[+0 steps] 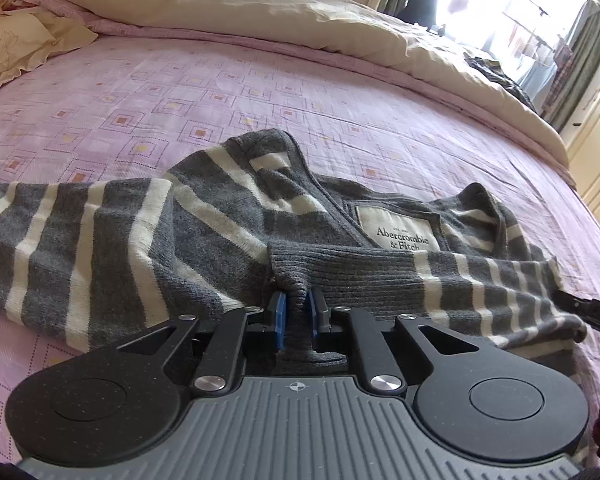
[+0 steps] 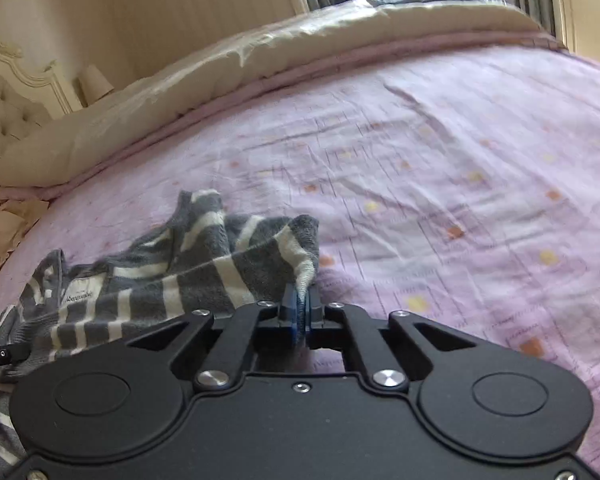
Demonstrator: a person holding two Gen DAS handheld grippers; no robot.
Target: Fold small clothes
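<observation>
A grey and cream striped knit sweater (image 1: 204, 216) lies on the pink bedspread (image 1: 180, 92), its neck label (image 1: 400, 228) facing up. A sleeve lies folded across the body. My left gripper (image 1: 298, 308) is shut on the ribbed grey cuff (image 1: 340, 276) of that sleeve. In the right wrist view my right gripper (image 2: 300, 300) is shut on a striped edge of the sweater (image 2: 204, 272) and holds it a little above the bed (image 2: 440, 160). The right gripper's tip (image 1: 580, 304) shows at the right edge of the left wrist view.
A cream duvet (image 1: 300, 12) is bunched along the far side of the bed. A tufted headboard (image 2: 4, 112) stands at the left. A bright window with curtains (image 1: 540, 32) and white cabinet doors (image 1: 596, 152) are beyond the bed.
</observation>
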